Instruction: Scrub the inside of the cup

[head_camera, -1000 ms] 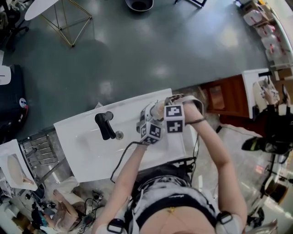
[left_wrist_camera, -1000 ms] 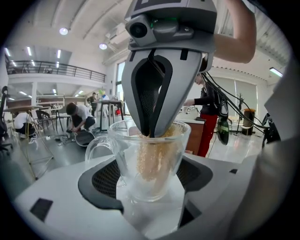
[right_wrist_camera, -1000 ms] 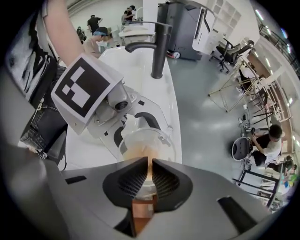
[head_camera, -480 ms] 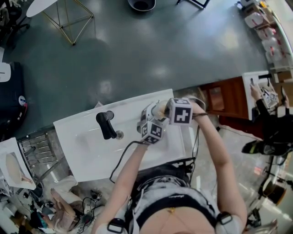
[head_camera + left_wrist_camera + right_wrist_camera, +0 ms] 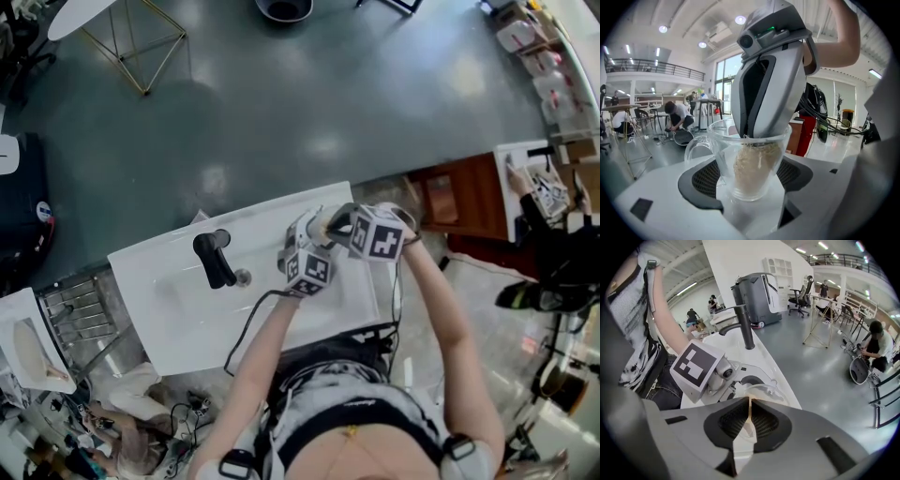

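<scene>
The cup (image 5: 751, 140) sits at the middle of the left gripper view, clear glass with its handle pointing to the left of the frame; in the head view it shows just right of centre, over the right part of the white sink (image 5: 178, 309). Your left hand-held gripper (image 5: 748, 177) has its jaws spread wide, with a dark pad on either side of the cup's lower wall, clamping it. Inside the cup is a beige fibrous scrubber (image 5: 752, 168), reaching down close to the bottom. Your right hand-held gripper (image 5: 749, 403) comes in from the top of the left gripper view, its tip at the cup's mouth. In its own view the jaws are drawn almost together, pinching a thin beige part of the scrubber, and the cup's rim shows just beyond them. In the head view the two marker cubes lie close together at centre, your left one lower and further left. The black tap (image 5: 214, 258) stands left of them on the sink, well apart from the cup.
</scene>
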The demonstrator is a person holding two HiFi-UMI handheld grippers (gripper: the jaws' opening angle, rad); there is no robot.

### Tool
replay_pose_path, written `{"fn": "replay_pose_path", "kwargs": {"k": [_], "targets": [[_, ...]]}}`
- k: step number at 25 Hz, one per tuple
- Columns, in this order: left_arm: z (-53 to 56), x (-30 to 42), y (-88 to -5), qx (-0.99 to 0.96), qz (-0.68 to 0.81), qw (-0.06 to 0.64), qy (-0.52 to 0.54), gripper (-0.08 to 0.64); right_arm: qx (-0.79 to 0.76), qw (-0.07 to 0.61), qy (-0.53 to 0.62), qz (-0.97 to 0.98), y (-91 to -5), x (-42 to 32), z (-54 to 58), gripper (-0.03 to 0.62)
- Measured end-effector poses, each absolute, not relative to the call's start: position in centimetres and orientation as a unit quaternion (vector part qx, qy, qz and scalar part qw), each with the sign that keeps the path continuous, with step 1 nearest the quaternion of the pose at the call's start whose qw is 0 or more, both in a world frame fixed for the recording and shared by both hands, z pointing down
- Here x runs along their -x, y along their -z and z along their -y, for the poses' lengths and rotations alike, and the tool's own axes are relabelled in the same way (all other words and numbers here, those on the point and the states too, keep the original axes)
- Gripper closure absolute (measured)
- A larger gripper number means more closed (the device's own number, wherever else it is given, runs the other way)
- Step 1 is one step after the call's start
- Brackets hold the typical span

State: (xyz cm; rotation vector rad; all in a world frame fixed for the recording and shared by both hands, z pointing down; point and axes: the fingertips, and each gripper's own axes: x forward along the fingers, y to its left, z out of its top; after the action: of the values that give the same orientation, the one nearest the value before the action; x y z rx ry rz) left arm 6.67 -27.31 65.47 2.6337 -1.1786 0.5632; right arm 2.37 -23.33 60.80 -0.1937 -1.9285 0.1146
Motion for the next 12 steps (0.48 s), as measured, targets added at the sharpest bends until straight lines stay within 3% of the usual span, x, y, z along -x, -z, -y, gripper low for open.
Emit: {"fn": "replay_pose_path", "kwargs": {"k": [8,12], "targets": [[27.2,-6.7,-65.5,-0.891,0.399,0.099,-0.191,0.195,0.125,0.568,0.021,0.813,-57.9,-5.2,23.3,0.501],[27.2,-6.9,-65.5,-0.893,0.395,0.1,-0.19,0.195,0.141,0.602,0.077,0.782,-58.2,-6.3,24.0,0.489]]}}
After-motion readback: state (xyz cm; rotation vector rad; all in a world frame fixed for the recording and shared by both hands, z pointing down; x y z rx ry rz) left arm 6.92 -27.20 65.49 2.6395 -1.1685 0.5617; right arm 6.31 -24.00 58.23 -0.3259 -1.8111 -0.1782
